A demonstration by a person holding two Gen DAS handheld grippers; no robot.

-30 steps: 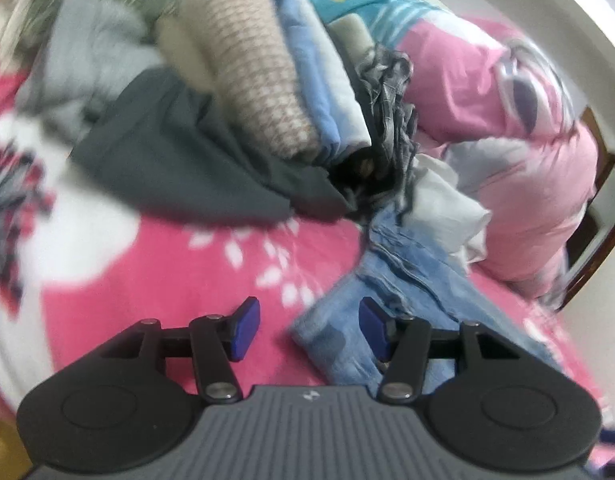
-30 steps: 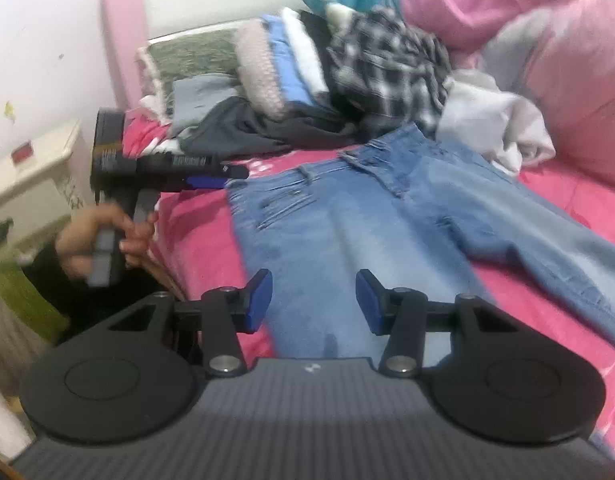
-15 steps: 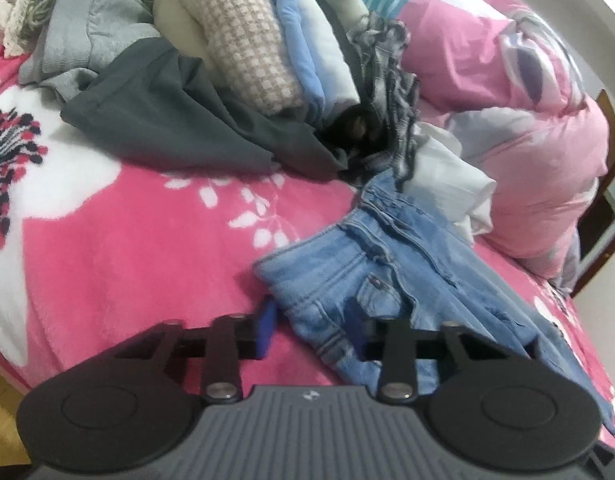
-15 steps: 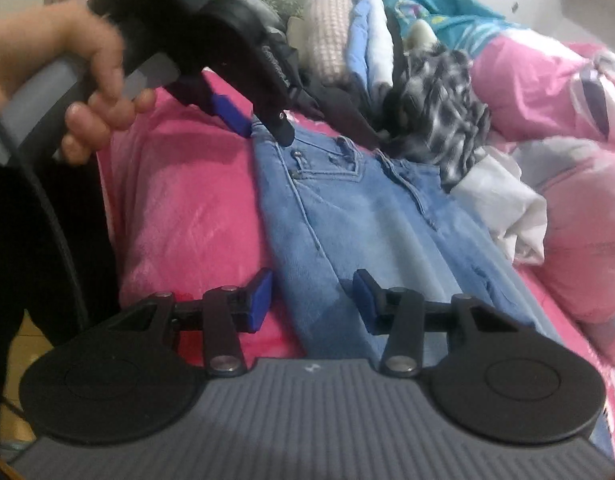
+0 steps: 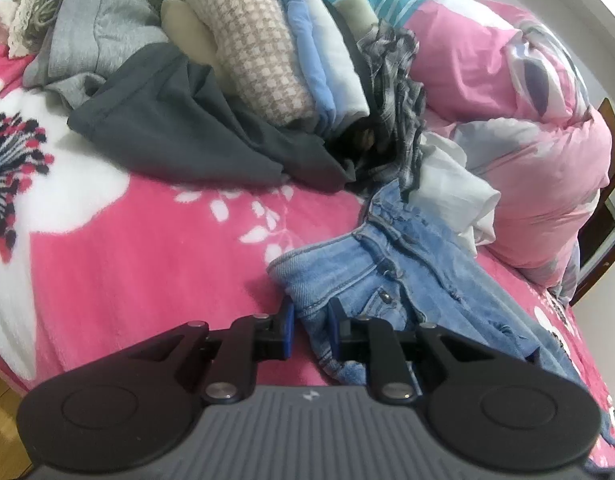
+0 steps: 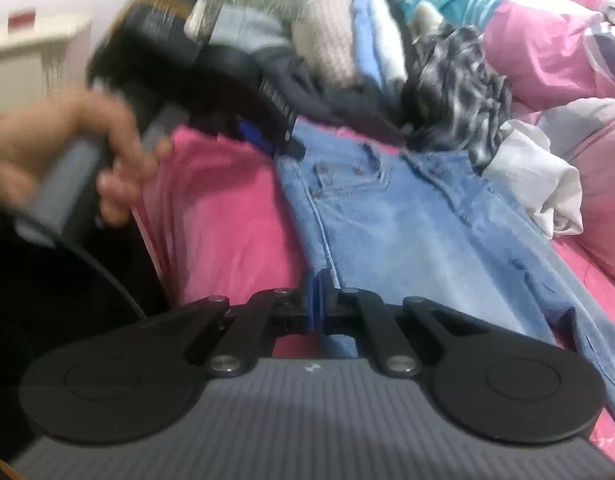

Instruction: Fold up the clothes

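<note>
Both grippers have dropped in on the jeans (image 5: 391, 280) since a second ago, when they hung over the bed with fingers spread wide and nothing between them. The left gripper (image 5: 310, 330) has just been closing, and its blue pads now stand narrow with the waistband corner bunched between them, denim pressed on both sides. The right gripper (image 6: 316, 307) has rolled and come down along the near side seam, and its jaws have just snapped together; from its own view the pads meet with the seam edge running right up to them, so it looks like a thin pinch of denim, though the blur leaves that uncertain. The jeans lie flat on the pink blanket (image 5: 147, 264), waistband toward the pile of folded clothes (image 5: 259, 60), legs running off to the right. This reads as the grab that starts the first fold. Next both hands need to lift together, keep that edge taut, and carry it across onto the far leg.
</note>
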